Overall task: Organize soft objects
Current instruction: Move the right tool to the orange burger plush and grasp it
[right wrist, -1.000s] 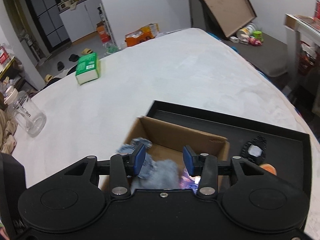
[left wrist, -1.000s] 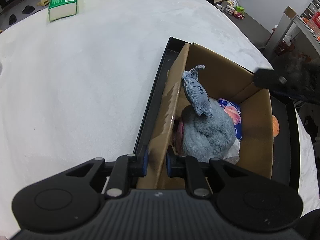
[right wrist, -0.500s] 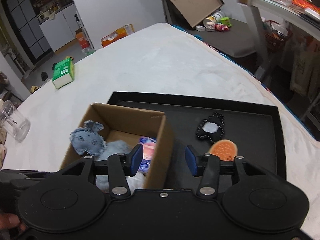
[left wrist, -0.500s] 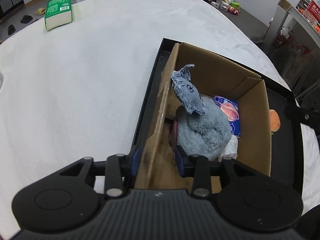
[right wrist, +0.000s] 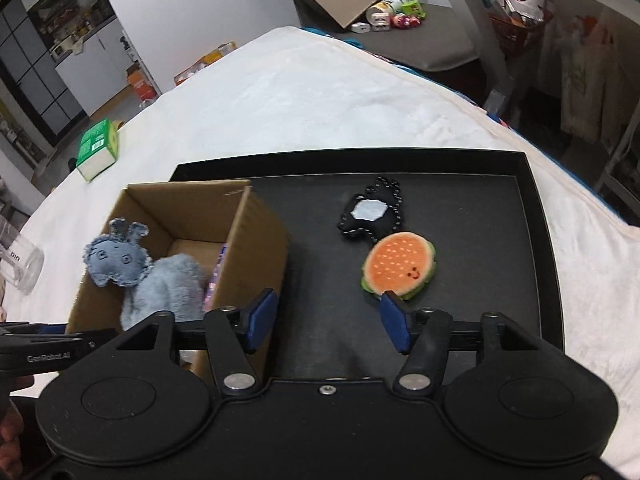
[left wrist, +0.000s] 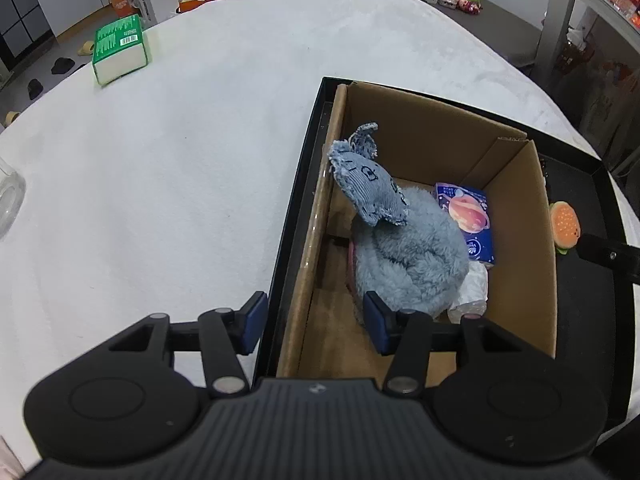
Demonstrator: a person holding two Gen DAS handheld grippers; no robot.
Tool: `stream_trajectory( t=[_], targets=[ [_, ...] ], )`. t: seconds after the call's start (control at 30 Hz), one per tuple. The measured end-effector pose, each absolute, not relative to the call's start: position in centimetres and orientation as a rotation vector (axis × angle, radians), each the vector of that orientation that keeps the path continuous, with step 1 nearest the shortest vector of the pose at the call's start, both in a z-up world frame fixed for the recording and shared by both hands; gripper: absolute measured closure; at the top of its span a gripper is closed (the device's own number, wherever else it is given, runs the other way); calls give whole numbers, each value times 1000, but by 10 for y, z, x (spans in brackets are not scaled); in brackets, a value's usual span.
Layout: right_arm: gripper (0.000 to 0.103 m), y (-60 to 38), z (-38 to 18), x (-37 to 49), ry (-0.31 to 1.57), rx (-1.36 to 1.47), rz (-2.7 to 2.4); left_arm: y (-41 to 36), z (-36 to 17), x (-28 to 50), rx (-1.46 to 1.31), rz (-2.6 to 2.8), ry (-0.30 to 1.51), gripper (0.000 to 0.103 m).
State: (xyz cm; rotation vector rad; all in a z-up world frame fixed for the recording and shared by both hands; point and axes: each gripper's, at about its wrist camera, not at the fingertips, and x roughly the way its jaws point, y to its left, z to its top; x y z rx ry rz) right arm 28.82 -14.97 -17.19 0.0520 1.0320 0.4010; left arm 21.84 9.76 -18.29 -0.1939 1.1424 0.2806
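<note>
A cardboard box (left wrist: 516, 216) stands in the left part of a black tray (right wrist: 532, 216). Inside it lie a fluffy blue-grey plush with a denim head (left wrist: 404, 248) and a blue tissue pack (left wrist: 468, 216). My left gripper (left wrist: 316, 326) straddles the box's near left wall; its jaws are opening and neither pad presses the wall. My right gripper (right wrist: 328, 324) hovers over the bare tray floor, jaws opening, nothing between them. Just beyond its right fingertip lies a burger plush (right wrist: 398, 266), and behind that a black plush with a white patch (right wrist: 370, 214).
The tray rests on a white fleece-covered surface (left wrist: 180, 152). A green tissue pack (left wrist: 118, 48) lies far back on the left, and a glass jar (right wrist: 20, 264) at the left edge. Floor clutter and shelving surround the surface.
My left gripper's jaws have let go of the box wall and spread apart. The right gripper has swung from above the box rightwards and down over the tray, jaws widening.
</note>
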Motion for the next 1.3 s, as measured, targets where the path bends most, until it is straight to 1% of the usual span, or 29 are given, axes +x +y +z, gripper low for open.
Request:
stream_trajectory(
  t=[0.13, 0.2, 0.27, 0.33, 0.53, 0.73, 1.0, 1.2, 1.23, 1.27, 1.3],
  targets=[
    [32, -160, -178, 295, 1026, 51, 387, 91, -185, 224, -156, 292, 1163, 52],
    [30, -163, -180, 299, 1023, 37, 386, 88, -187, 226, -134, 296, 1171, 51],
    [24, -165, -184, 303, 1022, 15, 388, 84, -188, 228, -113, 301, 1179, 51],
    [22, -166, -188, 307, 1023, -3, 394, 81, -189, 230, -94, 306, 1187, 51],
    [18, -168, -200, 321, 1026, -43, 406, 71, -191, 236, -32, 328, 1208, 51],
    [13, -167, -208, 330, 1024, -82, 430, 58, -192, 242, 43, 357, 1224, 45],
    [9, -156, -218, 340, 1024, -138, 468, 46, -191, 245, 114, 383, 1233, 43],
    [10, -150, -225, 343, 1021, -169, 478, 40, -189, 244, 138, 377, 1227, 43],
    [14, -150, -227, 343, 1023, -177, 481, 40, -189, 244, 140, 376, 1228, 43],
    [24, -149, -228, 342, 1029, -186, 484, 39, -189, 244, 141, 376, 1228, 43],
    [31, -148, -230, 342, 1040, -195, 485, 39, -188, 244, 141, 373, 1227, 43]
  ],
)
